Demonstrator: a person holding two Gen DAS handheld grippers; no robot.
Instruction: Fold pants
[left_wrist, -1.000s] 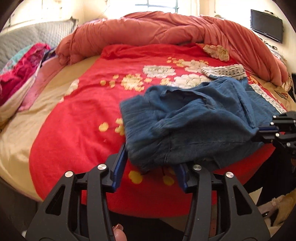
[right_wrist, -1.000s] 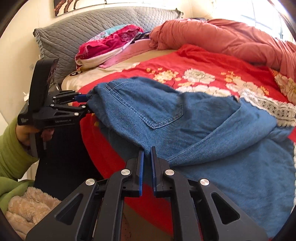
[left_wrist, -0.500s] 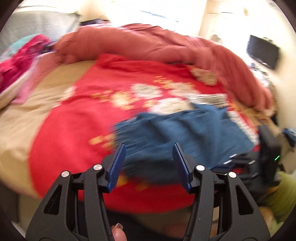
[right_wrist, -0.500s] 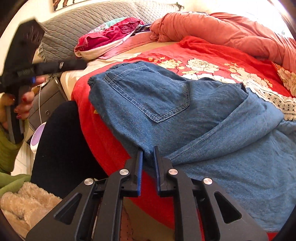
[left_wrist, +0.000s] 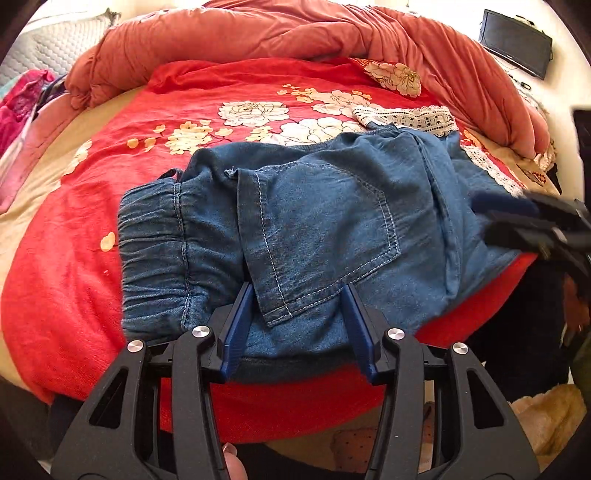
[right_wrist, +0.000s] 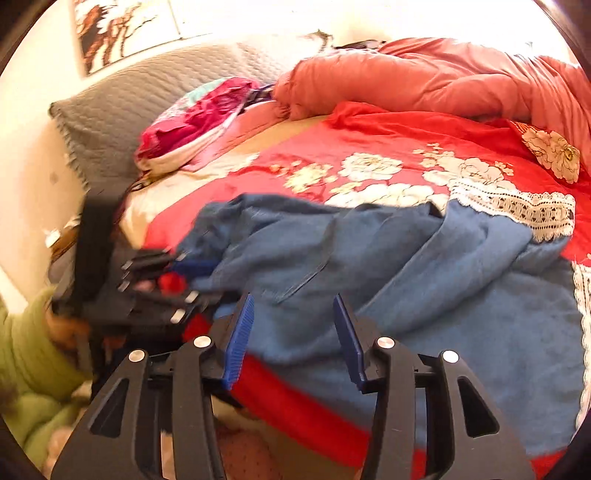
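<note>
Both hand-held grippers are spread apart right now. Our left hand-held gripper (left_wrist: 297, 317) hovers over the near edge of the pants (left_wrist: 325, 225), its jaws closing a little with denim showing between the blue pads (left_wrist: 238, 325), though we can't see them pressing on it. Our right hand-held gripper (right_wrist: 293, 332) has its jaws opening, denim visible in the gap, nothing clamped.

We count one pair of pants: soft blue denim, bunched and partly folded, lying at the near edge of the bed on the red sheet (left_wrist: 207, 96). One gathered elastic waistband (left_wrist: 155, 254) shows on the left, and one patch pocket (left_wrist: 317, 236) with pale double stitching faces up.

Going outward: the red sheet is printed with cream flowers and has a white lace trim (left_wrist: 410, 116). Behind it one puffy salmon comforter (left_wrist: 295, 33) is heaped along the far side. One grey quilted pillow (right_wrist: 155, 99) sits at the head, with a crumpled pink-and-magenta bundle of cloth (right_wrist: 195, 122) beside it. One dark flat screen (left_wrist: 517, 42) hangs on the wall. A green sleeve (right_wrist: 33, 350) shows at the left edge of the right wrist view.
</note>
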